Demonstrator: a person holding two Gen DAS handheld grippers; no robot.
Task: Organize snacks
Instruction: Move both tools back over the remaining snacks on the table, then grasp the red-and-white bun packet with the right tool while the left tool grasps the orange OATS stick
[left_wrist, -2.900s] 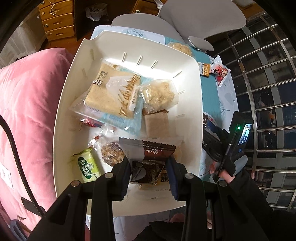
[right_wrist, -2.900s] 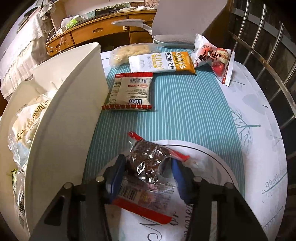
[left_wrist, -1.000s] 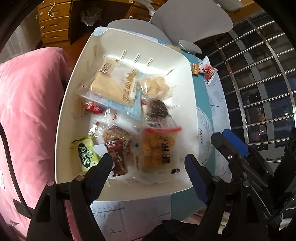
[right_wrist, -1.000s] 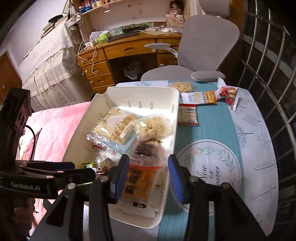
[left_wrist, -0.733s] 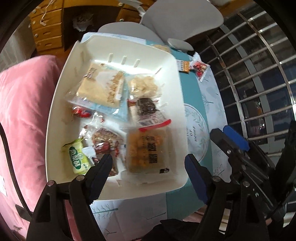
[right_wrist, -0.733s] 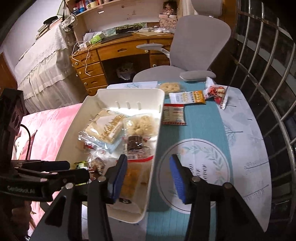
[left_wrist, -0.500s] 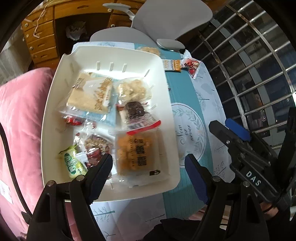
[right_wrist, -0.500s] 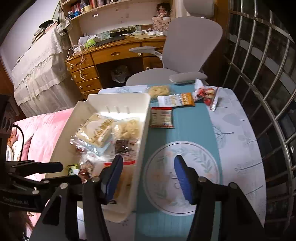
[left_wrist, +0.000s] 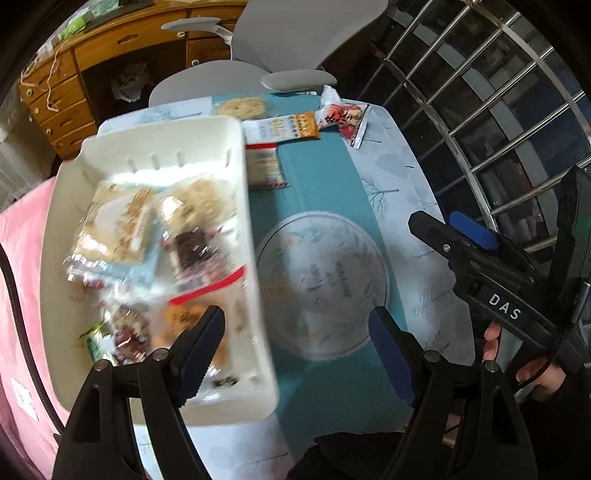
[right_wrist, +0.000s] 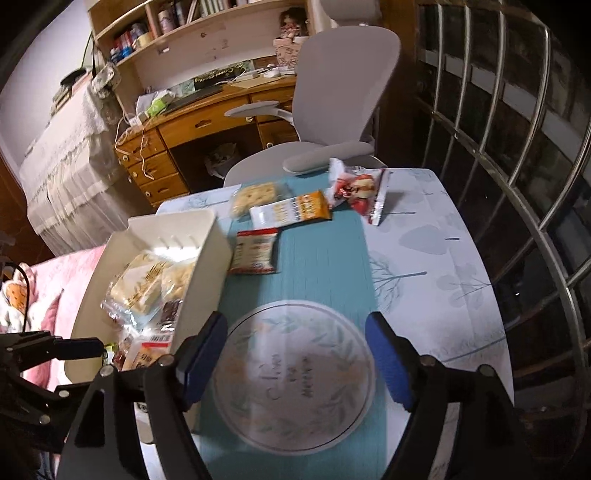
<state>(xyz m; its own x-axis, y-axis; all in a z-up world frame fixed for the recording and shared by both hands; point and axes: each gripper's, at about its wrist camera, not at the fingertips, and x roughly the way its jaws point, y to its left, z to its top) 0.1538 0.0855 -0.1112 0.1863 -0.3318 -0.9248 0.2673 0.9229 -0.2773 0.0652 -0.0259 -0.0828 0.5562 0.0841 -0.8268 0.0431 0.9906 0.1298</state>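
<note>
Snacks (right_wrist: 290, 210) wait at upper centre as each empty hand-held gripper (right_wrist: 295, 354), jaws apart, faces another pickup for the bin (right_wrist: 207, 266).

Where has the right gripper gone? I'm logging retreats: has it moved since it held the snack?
Yes. The right gripper, open and empty, now sits higher and farther back above the round table print.
</note>
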